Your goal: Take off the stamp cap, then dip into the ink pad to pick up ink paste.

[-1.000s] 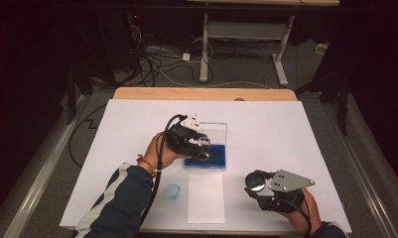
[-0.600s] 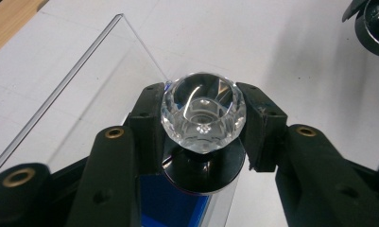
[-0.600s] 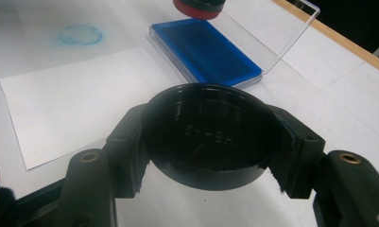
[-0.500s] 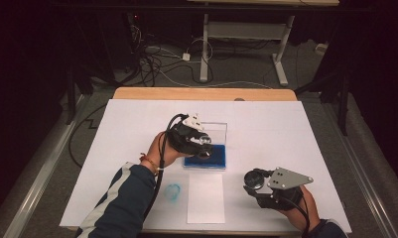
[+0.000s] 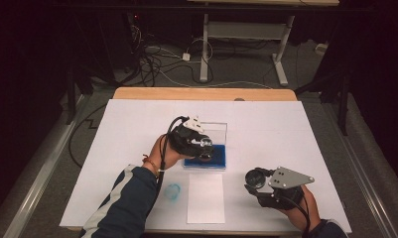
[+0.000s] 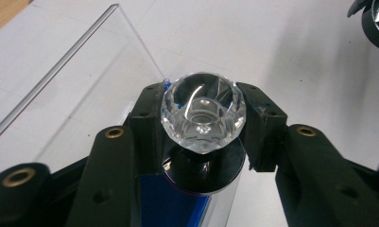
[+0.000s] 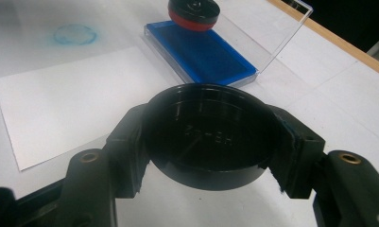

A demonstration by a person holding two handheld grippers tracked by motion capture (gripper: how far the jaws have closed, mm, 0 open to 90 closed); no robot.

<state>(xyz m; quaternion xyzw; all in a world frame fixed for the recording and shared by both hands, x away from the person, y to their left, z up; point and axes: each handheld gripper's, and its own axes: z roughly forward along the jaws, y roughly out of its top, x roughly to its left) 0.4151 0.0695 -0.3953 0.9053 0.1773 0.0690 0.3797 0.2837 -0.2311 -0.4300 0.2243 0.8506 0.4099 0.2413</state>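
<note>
Your left gripper [image 6: 203,120] pinches the stamp [image 6: 203,118] by its faceted clear knob, jaws pressed on either side, so the black base hangs below and faces the blue ink pad [image 5: 206,154]. In the high view that stamp sits at the left part of the pad, apparently held there to take up ink. Your right gripper [image 7: 211,142] clamps the black round cap [image 7: 210,137], parked near the table's right front to keep it out of the way. The pad's clear lid [image 7: 272,28] stands open on the far side. The white sheet [image 5: 205,197] lies just nearer than the pad, a blue ring mark [image 5: 172,191] at its left.
</note>
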